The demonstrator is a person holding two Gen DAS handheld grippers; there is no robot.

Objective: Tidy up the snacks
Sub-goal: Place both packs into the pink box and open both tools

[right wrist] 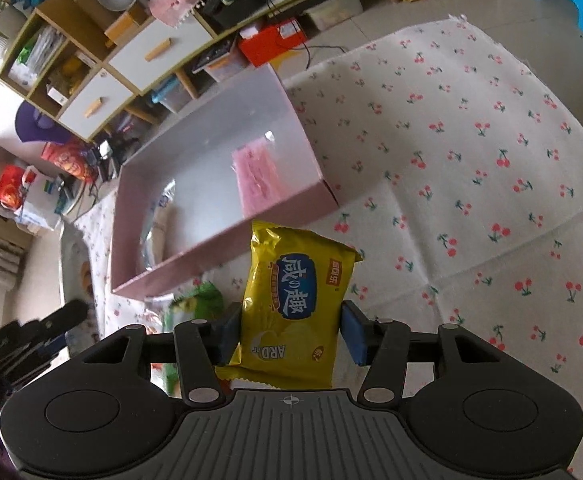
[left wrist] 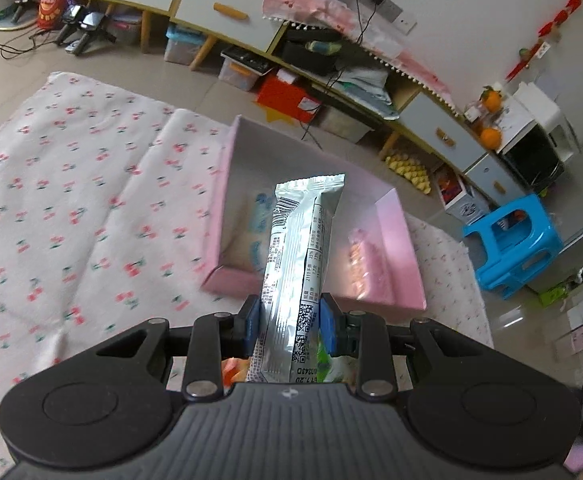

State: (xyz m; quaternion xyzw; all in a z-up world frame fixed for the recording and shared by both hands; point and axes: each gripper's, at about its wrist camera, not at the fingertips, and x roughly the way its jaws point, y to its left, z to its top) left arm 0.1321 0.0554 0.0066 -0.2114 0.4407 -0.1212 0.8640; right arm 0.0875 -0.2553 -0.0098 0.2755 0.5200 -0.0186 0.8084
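Silver foil snack bar sits clamped in the left gripper, jaws clenched on it, above the near wall of the pink box. The right gripper has its jaws clenched on a yellow cracker pack just short of the box. Judged step: delivery; next, lower each inside and release
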